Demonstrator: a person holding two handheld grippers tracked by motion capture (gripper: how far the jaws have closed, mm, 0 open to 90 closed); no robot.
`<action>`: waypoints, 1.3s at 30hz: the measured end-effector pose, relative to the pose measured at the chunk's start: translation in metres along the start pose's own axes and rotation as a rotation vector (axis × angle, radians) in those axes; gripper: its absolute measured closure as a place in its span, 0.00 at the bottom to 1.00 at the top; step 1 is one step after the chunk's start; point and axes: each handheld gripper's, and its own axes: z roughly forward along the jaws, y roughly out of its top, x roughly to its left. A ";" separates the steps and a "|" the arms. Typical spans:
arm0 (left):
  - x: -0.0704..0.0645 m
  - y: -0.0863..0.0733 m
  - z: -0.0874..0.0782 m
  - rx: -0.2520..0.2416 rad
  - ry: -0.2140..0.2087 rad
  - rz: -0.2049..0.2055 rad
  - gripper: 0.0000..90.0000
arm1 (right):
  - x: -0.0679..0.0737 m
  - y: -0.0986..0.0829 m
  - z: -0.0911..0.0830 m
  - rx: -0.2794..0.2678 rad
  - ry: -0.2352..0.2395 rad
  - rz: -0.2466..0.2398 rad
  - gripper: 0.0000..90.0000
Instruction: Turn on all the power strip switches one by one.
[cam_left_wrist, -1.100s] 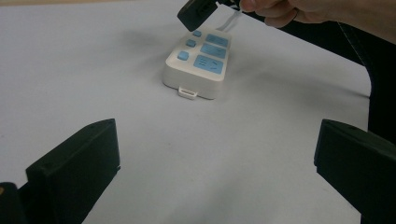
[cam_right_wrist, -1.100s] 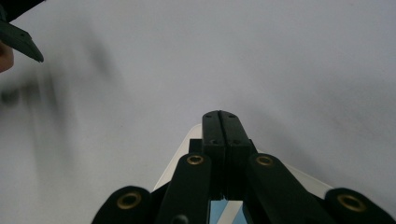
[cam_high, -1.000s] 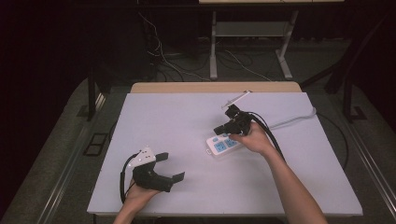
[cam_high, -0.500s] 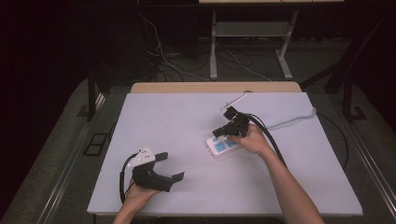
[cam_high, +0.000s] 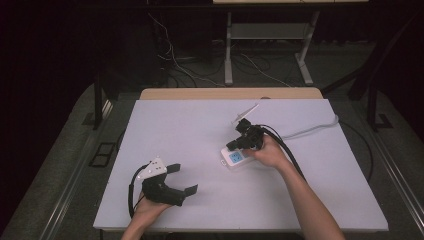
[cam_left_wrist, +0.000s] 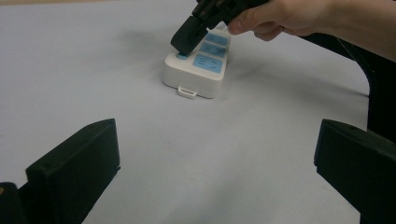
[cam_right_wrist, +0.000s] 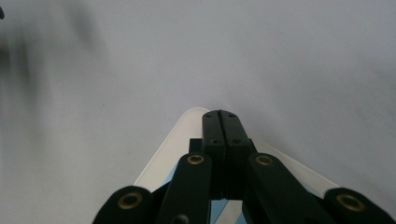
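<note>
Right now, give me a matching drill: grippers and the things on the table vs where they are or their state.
Things:
1. left gripper
2. right gripper
3. power strip
4. grey cable

States:
A. white with blue panels, flat on the table
B. fingers wide apart, near the table's front left
C. runs off the table's right edge
D. fingers closed, tip on the strip's blue button

Pairs: 1-B, 2-D, 3-A, 4-C

A white power strip (cam_high: 235, 158) with pale blue socket panels and a blue button lies flat, right of the table's middle.
</note>
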 end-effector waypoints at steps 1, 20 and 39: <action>0.000 0.000 0.000 -0.002 0.000 0.001 0.00 | 0.000 0.000 0.000 0.000 -0.003 -0.005 1.00; -0.002 -0.001 -0.002 -0.003 0.002 0.007 0.00 | 0.008 0.002 0.002 0.028 -0.060 -0.068 1.00; 0.000 0.000 -0.002 -0.006 -0.002 0.000 0.00 | 0.008 0.004 -0.011 -0.026 -0.023 -0.042 1.00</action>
